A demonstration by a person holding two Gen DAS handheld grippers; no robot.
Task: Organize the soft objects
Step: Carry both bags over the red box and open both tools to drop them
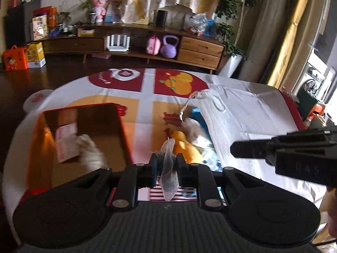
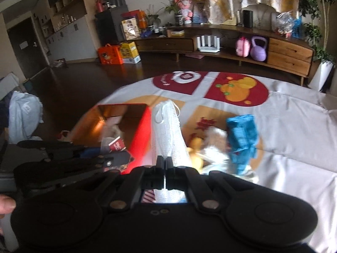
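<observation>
**Desk:** What are the two pairs of tongs doing over the patterned tabletop?

**Photographer:** The left tongs (image 1: 165, 163) stand nearly closed, pinching a thin clear plastic bag (image 1: 167, 175) that hangs down between the pads. The right tongs (image 2: 165, 162) are fully closed on a white mesh cloth (image 2: 168, 130), which drapes away from them toward the far edge of the tabletop. The red box (image 1: 118, 126) sits open toward the left edge, with a pink-and-white packet (image 1: 65, 143) and something pale already inside. The remaining soft things, a blue piece (image 2: 242, 135), a yellow toy (image 1: 185, 145) and a whitish bundle, lie heaped near the middle of the tabletop.

**Desk:** How should this step be handled?

**Photographer:** In my judgement both items are headed for the box. Carry each high enough that the trailing cloth clears the box's red wall, bring the left one in first so the tongs don't cross, and release only once the cloth is over the opening.

**Desk:** Anything unclear?

**Photographer:** Plenty is blurred. The pale thing in the box can't be identified, and the heap's pieces run together. The near edge of the tabletop is hidden behind both tools, and what the plastic bag contains, if anything, I cannot tell.
</observation>
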